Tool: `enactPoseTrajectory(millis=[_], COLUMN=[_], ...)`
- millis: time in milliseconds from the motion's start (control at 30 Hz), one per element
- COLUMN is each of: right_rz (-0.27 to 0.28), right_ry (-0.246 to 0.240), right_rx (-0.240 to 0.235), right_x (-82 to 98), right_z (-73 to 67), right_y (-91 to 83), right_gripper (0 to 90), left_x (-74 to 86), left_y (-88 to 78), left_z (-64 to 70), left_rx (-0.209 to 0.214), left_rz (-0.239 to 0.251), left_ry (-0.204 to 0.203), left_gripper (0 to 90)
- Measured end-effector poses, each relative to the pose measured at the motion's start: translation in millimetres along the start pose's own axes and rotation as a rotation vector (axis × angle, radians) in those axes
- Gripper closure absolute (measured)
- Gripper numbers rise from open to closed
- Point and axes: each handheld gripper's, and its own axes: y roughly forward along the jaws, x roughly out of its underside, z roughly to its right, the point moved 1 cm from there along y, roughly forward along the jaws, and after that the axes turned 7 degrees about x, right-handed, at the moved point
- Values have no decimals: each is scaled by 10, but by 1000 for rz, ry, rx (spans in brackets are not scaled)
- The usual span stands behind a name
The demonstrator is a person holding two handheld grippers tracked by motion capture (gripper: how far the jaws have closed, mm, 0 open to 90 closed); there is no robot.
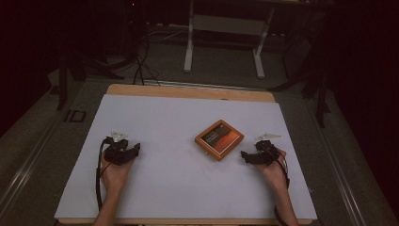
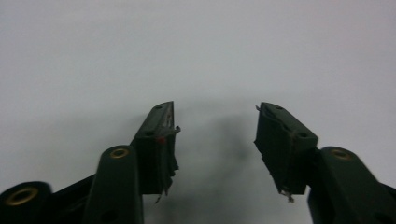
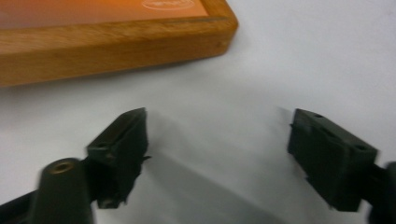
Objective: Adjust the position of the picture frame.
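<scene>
From above, a wooden box (image 1: 219, 139) with an orange lid lies on the white table (image 1: 179, 188), a little right of the middle. The right gripper (image 1: 244, 157) rests on the table just beside the box's near right corner, not touching it. The left gripper (image 1: 136, 149) rests well apart, at the left side.

In the left gripper view, the jaws are spread with nothing between them, above the bare table.

In the right gripper view, the jaws are also spread and empty, and the wooden box (image 3: 112, 44) lies close in front, to the left.

I think the work is at the approach step. The next move asks the right gripper to come around the box's edge before pinching.
</scene>
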Motion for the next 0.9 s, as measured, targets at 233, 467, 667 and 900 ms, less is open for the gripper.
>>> enactPoseTrajectory(millis=[233, 467, 667, 900], right_rz=[55, 94, 113, 143], right_ry=[11, 37, -1, -16], right_rx=[-31, -59, -88, -137], right_x=[-53, -84, -145, -220], right_z=[4, 31, -30, -116], right_y=[-80, -132, -153, -177], right_gripper=[258, 337, 411, 417], left_x=[-8, -27, -78, -147], left_y=[-52, -96, -150, -119], left_z=[83, 166, 315, 562], left_rx=[118, 174, 217, 294], left_rz=[59, 52, 56, 37], left_ry=[-18, -6, 28, 66], left_gripper=[506, 517, 518, 516])
